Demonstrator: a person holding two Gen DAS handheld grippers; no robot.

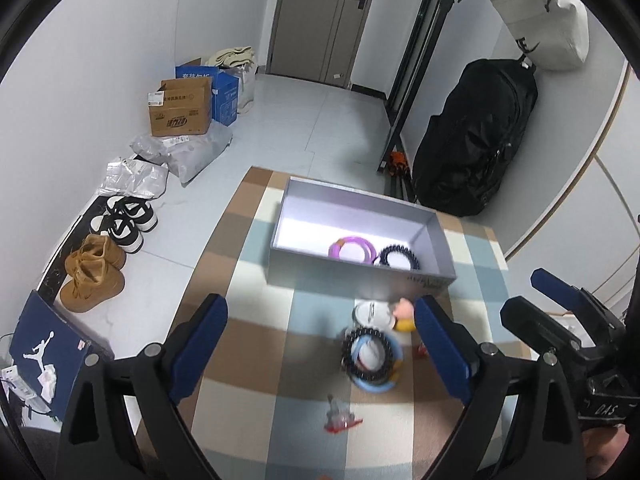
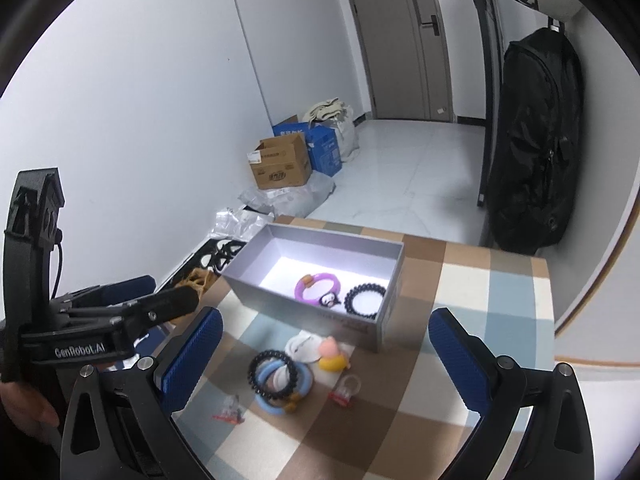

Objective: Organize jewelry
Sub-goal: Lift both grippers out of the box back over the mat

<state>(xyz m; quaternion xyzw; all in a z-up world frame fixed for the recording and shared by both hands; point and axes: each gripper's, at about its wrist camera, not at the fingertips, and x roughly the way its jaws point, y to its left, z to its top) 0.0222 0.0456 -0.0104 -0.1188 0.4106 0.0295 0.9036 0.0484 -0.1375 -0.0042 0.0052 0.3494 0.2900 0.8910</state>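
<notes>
A grey open box (image 1: 440, 248) (image 2: 390, 280) stands on the checked tablecloth; inside lie a purple bracelet (image 1: 352, 249) (image 2: 316, 286) and a black beaded bracelet (image 1: 398, 258) (image 2: 365, 299). In front of the box lie a black beaded bracelet (image 1: 366, 354) (image 2: 272, 372) on a blue ring (image 1: 376, 386) (image 2: 280, 400), a white ring (image 1: 372, 314) (image 2: 302, 346), a pink and yellow duck charm (image 1: 404, 316) (image 2: 332, 356) and small clear-and-red pieces (image 1: 340, 418) (image 2: 346, 390). My left gripper (image 1: 320, 356) and right gripper (image 2: 326, 364) are both open and empty above them.
The checked tablecloth (image 1: 248, 360) (image 2: 480, 280) covers the table. Shoes (image 1: 94, 276), cardboard boxes (image 1: 182, 108) (image 2: 282, 164) and bags lie on the floor at left. A black backpack (image 1: 476, 136) (image 2: 536, 140) hangs at right. The other gripper shows in each view (image 1: 568, 320) (image 2: 100, 320).
</notes>
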